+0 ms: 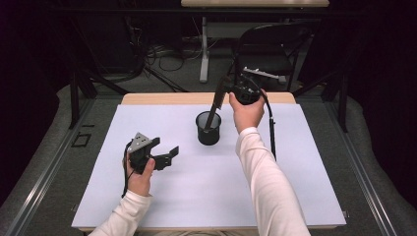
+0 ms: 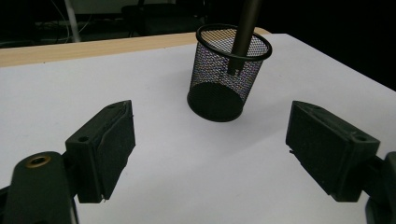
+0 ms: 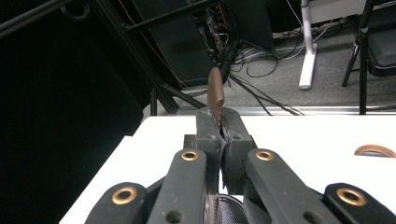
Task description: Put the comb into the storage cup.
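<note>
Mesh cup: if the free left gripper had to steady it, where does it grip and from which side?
Take the mesh cup across its upright round wall, below the rim, coming in level from the left gripper's side. Its open jaws already face it, and the right gripper holds the brown utensil down through the open top, blocking that way in.

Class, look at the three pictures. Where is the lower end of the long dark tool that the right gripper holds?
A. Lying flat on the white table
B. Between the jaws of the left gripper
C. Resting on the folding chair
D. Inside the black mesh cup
D: the right gripper is shut on the tool, whose lower end dips below the rim of the mesh cup.
</note>
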`<state>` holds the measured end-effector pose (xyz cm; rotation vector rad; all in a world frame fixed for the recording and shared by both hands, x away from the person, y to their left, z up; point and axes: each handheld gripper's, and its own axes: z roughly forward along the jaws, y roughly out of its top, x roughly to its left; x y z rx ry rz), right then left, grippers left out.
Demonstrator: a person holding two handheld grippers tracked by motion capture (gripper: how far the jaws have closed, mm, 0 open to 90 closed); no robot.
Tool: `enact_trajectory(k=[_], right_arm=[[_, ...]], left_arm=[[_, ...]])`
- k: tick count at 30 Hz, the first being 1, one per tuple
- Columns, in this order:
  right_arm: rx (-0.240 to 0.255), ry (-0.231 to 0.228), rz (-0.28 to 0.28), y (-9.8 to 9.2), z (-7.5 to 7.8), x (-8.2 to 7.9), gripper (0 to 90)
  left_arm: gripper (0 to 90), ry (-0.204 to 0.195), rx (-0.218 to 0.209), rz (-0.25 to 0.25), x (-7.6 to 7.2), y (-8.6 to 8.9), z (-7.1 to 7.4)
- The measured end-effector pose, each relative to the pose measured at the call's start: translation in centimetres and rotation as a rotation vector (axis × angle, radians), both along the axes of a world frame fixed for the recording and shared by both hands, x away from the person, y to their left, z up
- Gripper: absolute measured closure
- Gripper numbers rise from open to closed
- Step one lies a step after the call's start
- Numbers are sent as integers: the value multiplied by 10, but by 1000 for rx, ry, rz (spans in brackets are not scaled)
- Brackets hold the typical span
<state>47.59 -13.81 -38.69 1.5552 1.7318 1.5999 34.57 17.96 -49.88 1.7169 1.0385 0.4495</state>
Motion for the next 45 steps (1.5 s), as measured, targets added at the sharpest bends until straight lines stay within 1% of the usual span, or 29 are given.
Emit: enact_trajectory(k=[13,24,33,45], right_arm=[[-11,24,4,6,-18,4,882],[-7,37,11,10,-30,6,882],[-6,50,8,7,-38,7,882],[12,62,5,6,-48,7,882]], left_arm=[[163,3,0,-2,0,1,0],[163,3,1,1,0,0,-1],[163,4,5,0,0,0,-1],[163,5,5,0,0,0,-1]])
